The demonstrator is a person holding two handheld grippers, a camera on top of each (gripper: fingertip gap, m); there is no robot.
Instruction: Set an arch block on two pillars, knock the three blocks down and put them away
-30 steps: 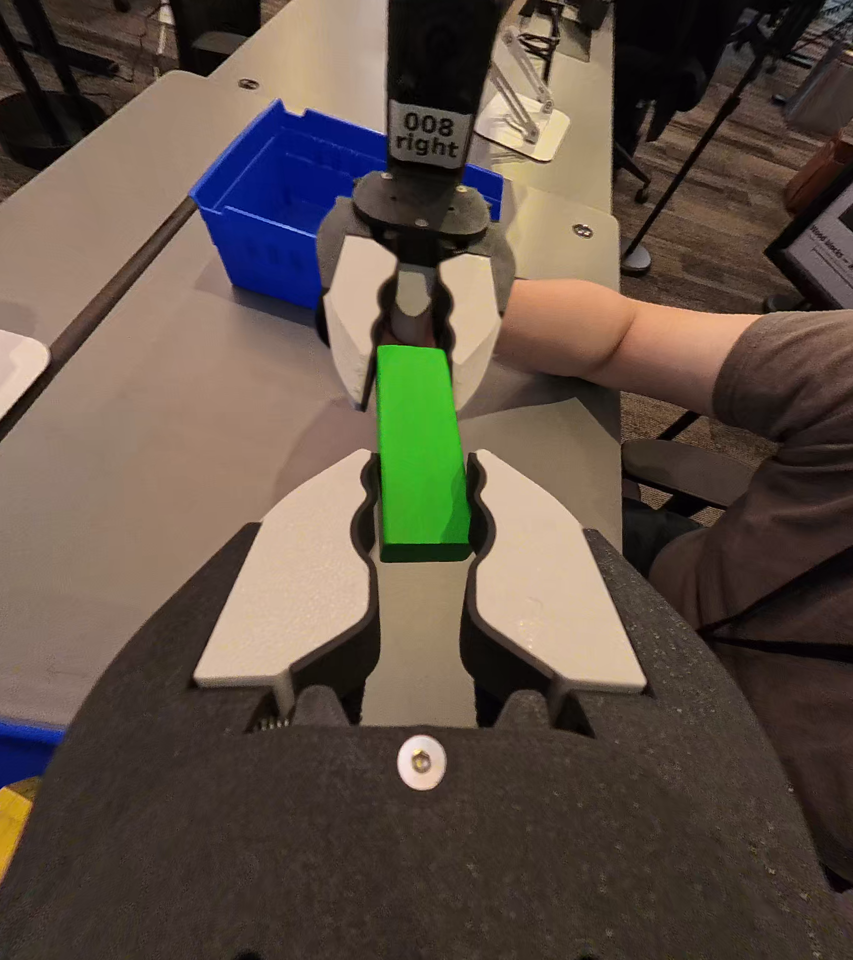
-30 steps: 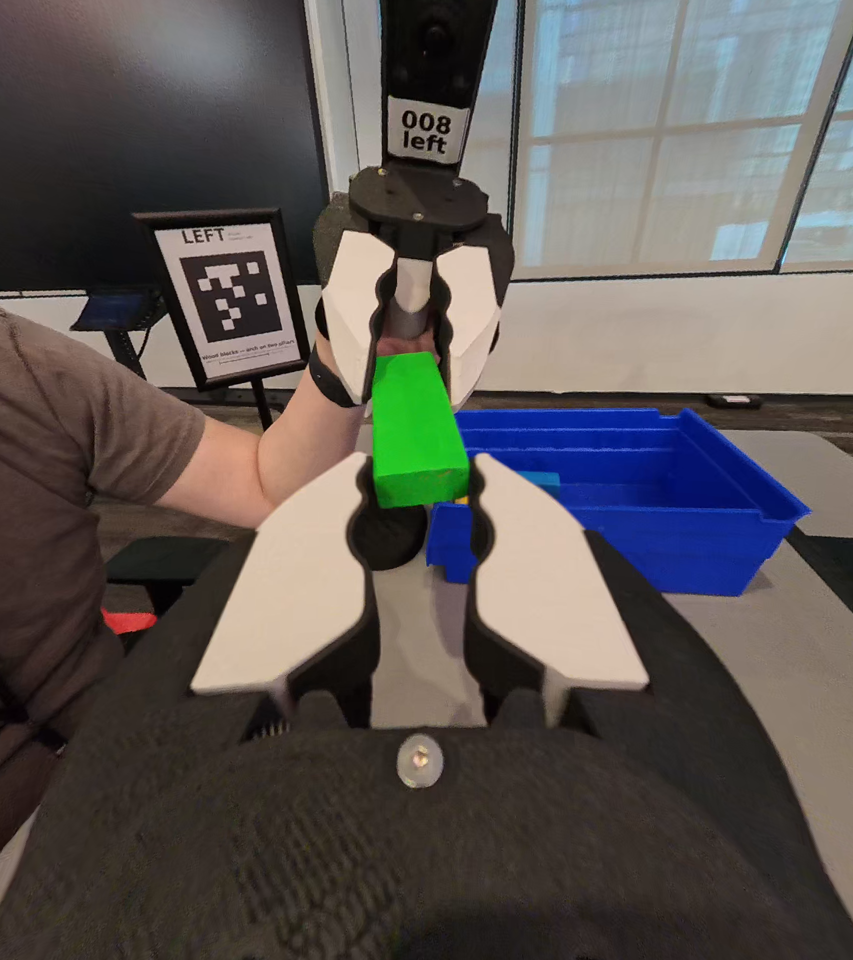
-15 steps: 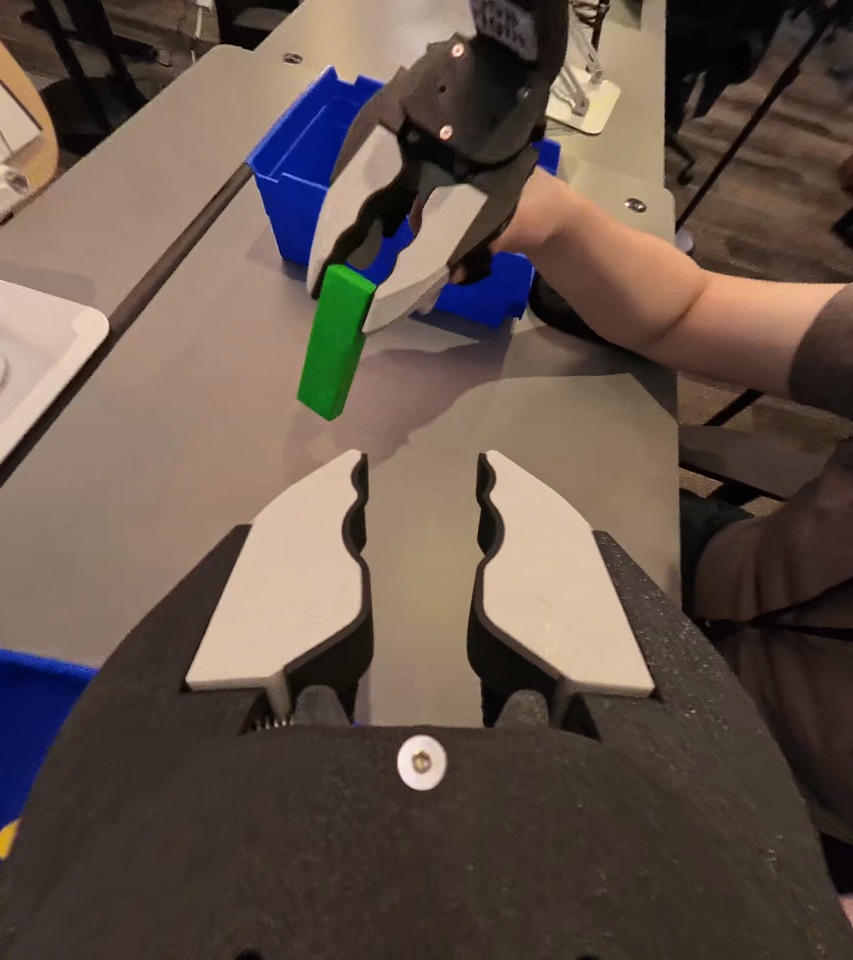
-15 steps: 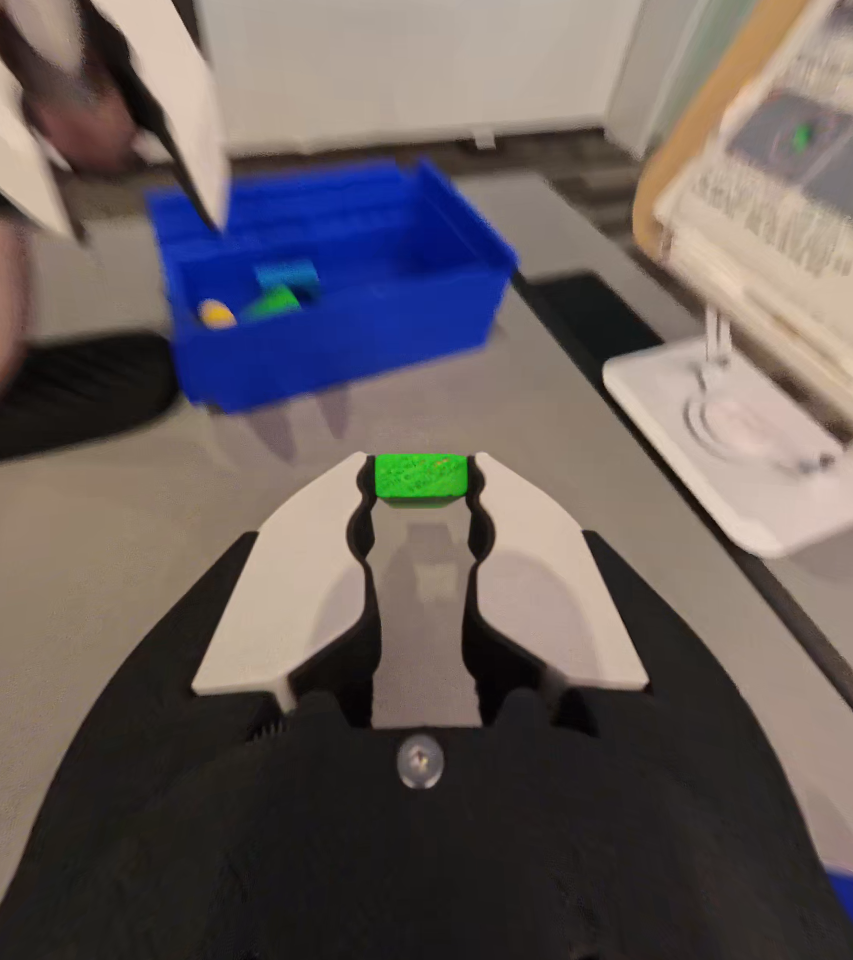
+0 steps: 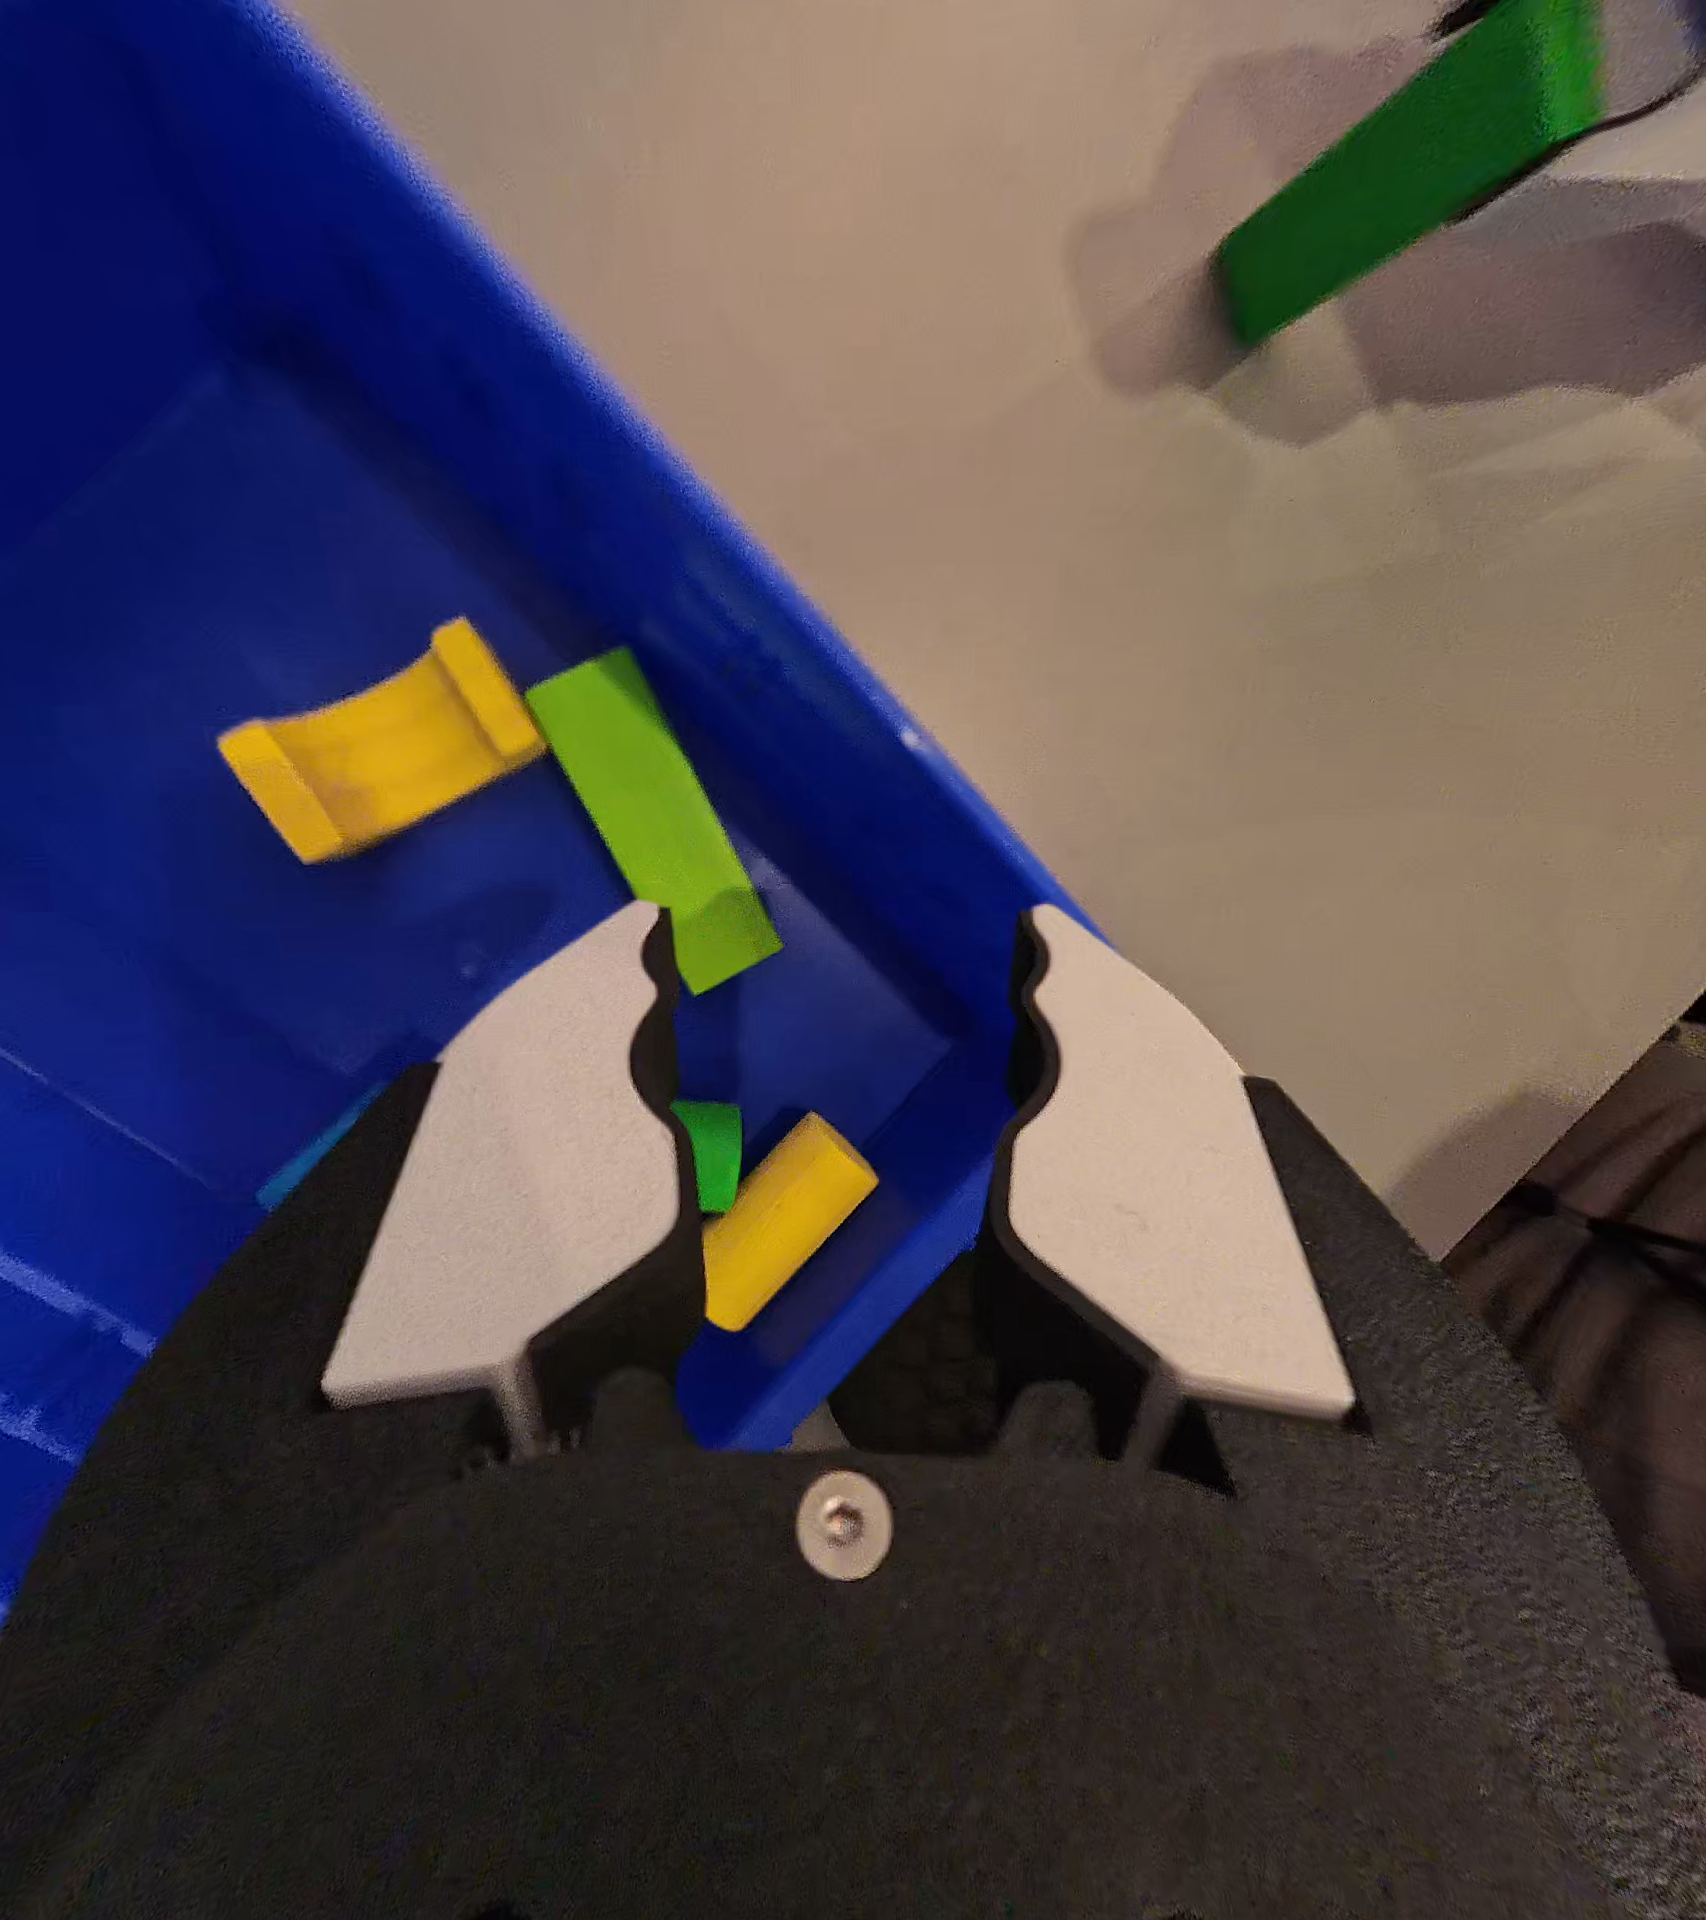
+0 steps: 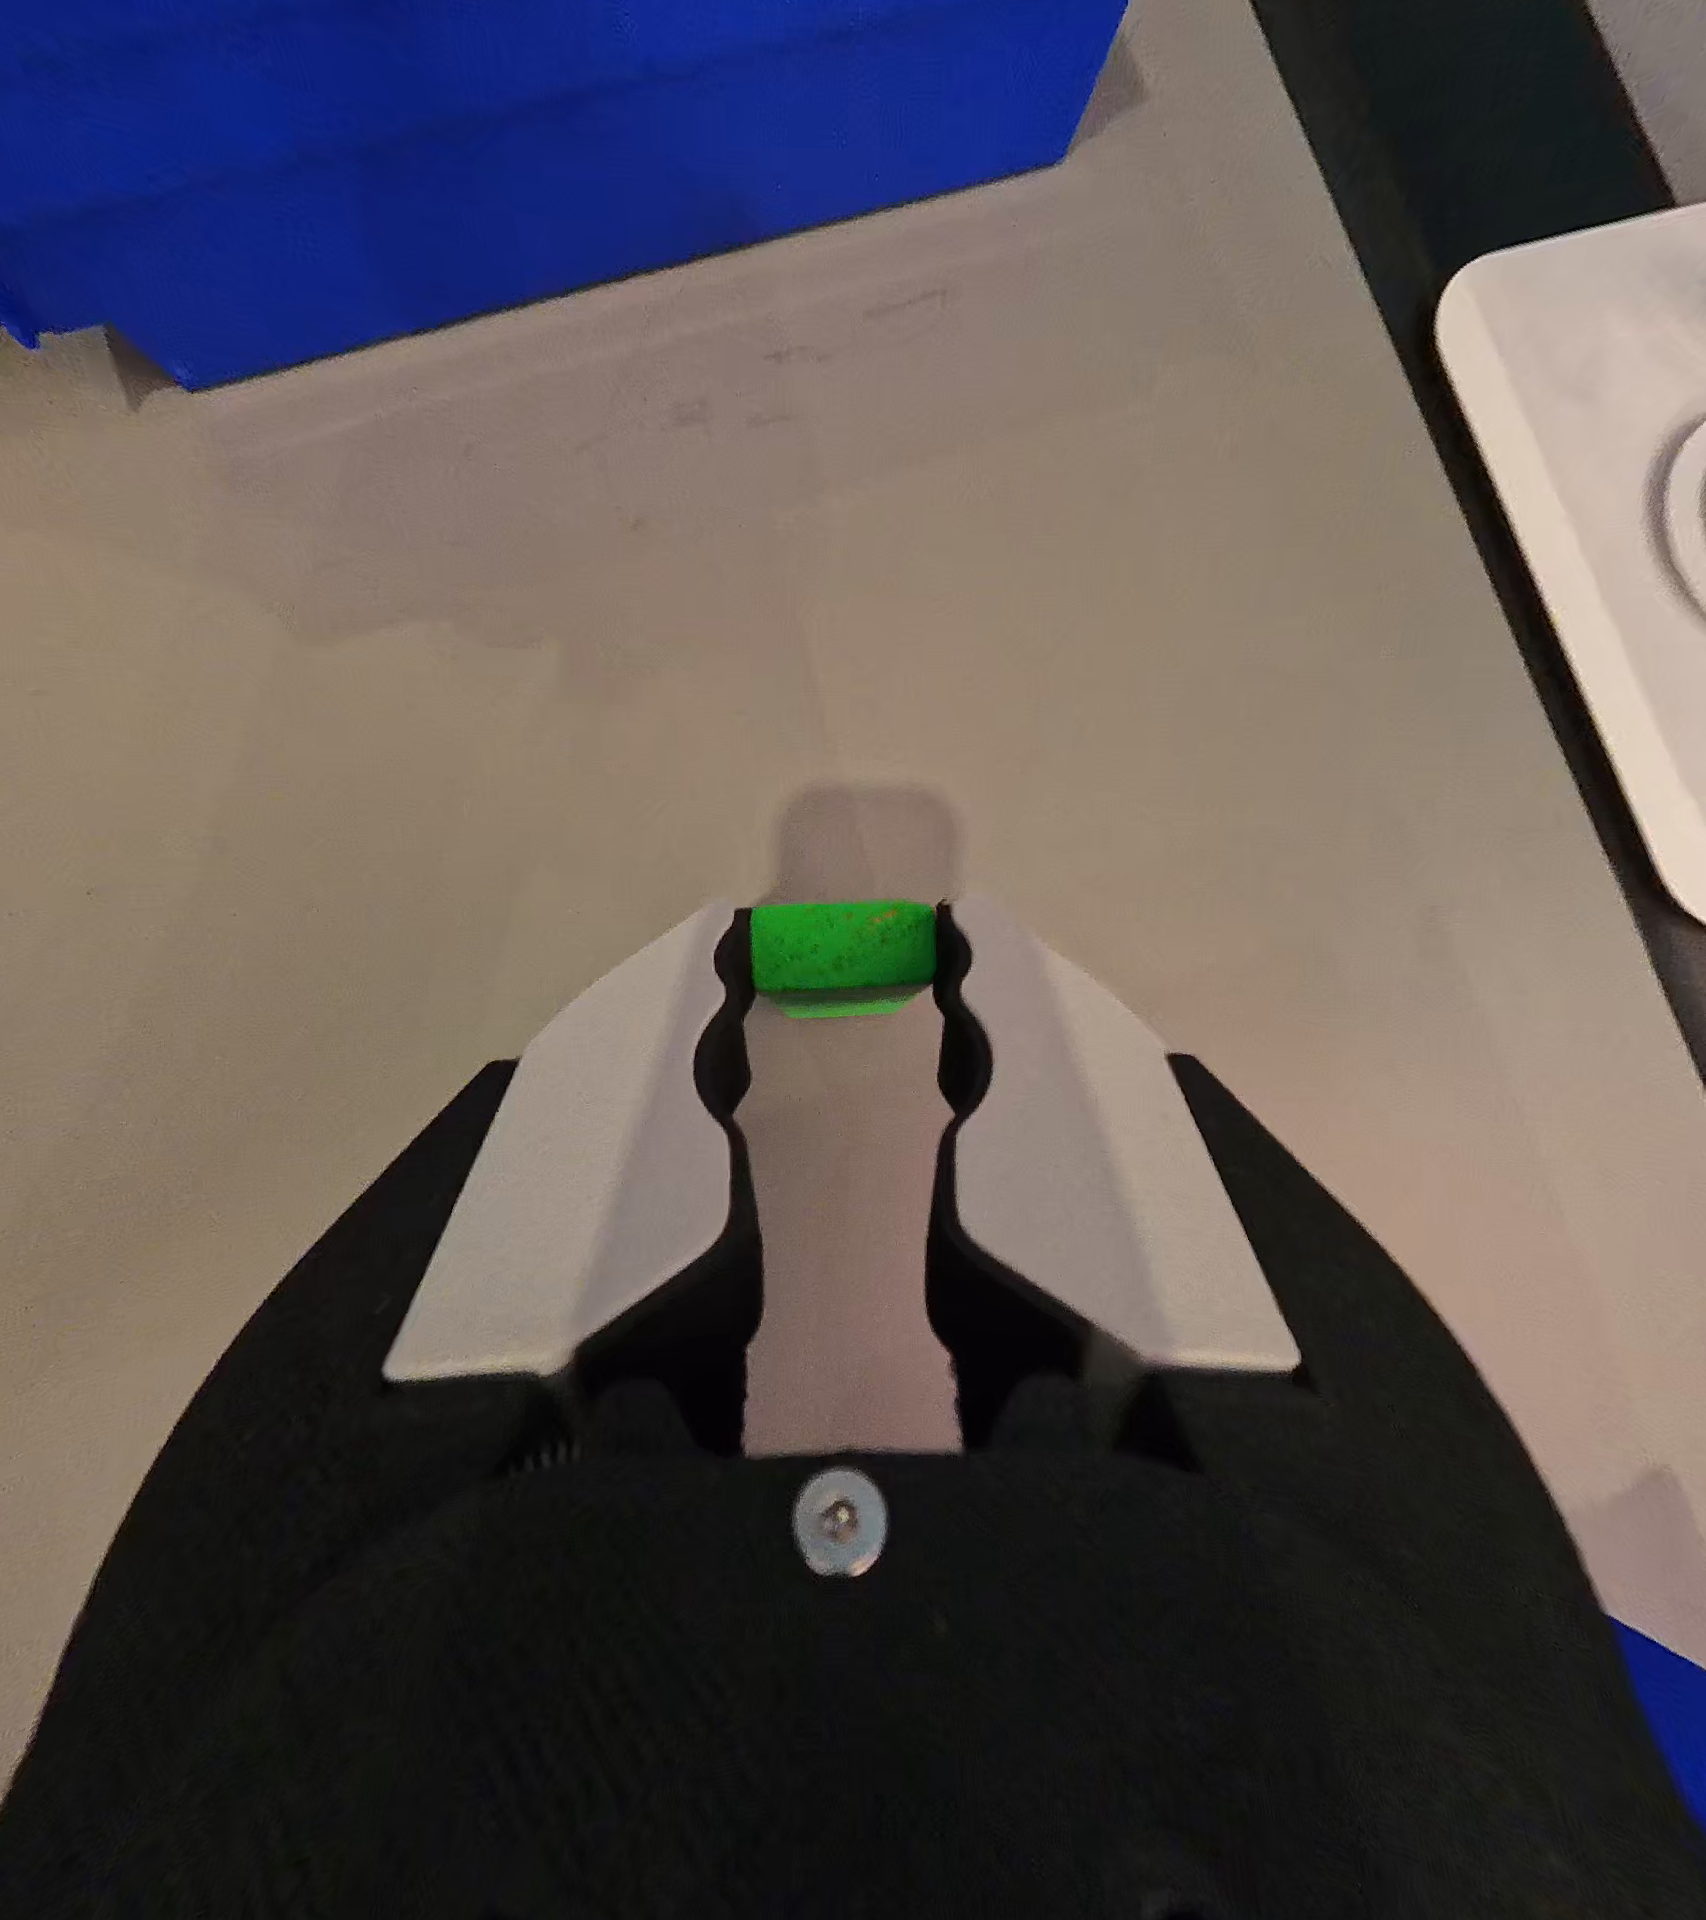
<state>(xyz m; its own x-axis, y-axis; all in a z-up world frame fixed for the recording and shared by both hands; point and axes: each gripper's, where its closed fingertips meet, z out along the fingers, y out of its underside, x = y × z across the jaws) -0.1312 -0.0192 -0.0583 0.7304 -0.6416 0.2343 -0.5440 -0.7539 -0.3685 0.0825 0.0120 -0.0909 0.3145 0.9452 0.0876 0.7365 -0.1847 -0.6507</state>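
A second ago both grippers held the green block between them; now only the right gripper grips it, fingers narrowed on its end, above bare table out from the far blue bin. The left gripper has let go and swung over the blue bin at the table's near edge, fingers wide and empty, above the yellow arch and a lighter green block. I judge the first pillar is about to be stood, the second fetched.
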